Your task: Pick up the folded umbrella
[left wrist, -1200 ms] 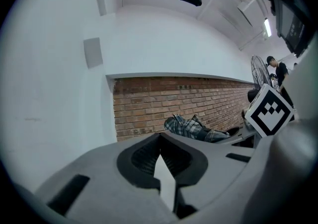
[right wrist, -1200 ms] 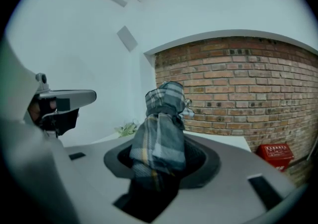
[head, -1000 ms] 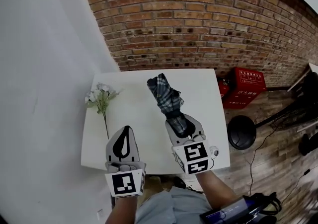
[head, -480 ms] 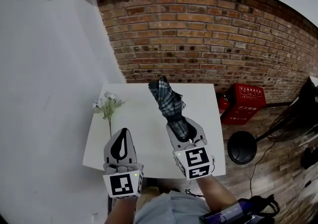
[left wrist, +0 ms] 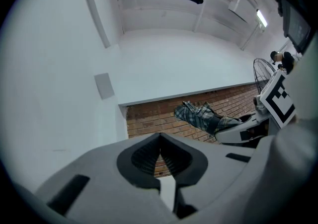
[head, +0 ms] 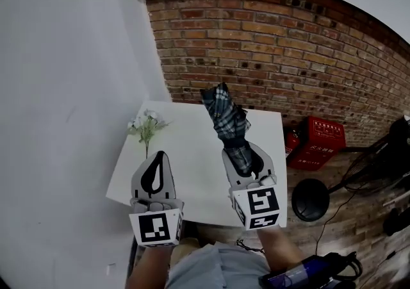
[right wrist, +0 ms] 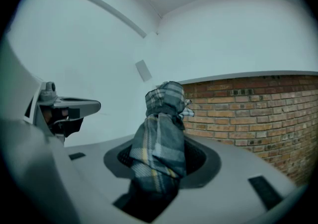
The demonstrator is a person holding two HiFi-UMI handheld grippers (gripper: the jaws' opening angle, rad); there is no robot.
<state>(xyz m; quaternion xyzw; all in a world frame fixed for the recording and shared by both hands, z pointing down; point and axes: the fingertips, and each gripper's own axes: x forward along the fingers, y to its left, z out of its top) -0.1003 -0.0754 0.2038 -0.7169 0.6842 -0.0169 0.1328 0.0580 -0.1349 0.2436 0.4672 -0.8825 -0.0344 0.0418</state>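
Both tools ride higher than a second ago. The folded umbrella (head: 225,115) comes up with the right one; its far end, earlier over the white surface (head: 186,153), now shows against the brick wall (head: 275,50).

Right tool (head: 243,153): jaws part-way apart and clamped on the folded umbrella at its near end. From the right gripper view the plaid fabric (right wrist: 161,136) fills the gap between the pads, bunched and sticking forward out of the right tool (right wrist: 160,154). White wall and brick show behind it. The umbrella is held in the air, clear of the surface, angled away from the person and a little left in the head view.

Left tool (head: 158,156): jaws closed tip to tip, nothing between them. The left gripper view shows the dark pads meeting at the front of the left tool (left wrist: 159,138), with the umbrella (left wrist: 198,114) off to its right, well apart.

Surface: a spray of pale flowers (head: 147,126) lies near its left edge, beyond the left tool.

Right of the surface, on the wooden floor: red crates (head: 325,134) against the wall, and a dark round object (head: 310,199) nearer the person.
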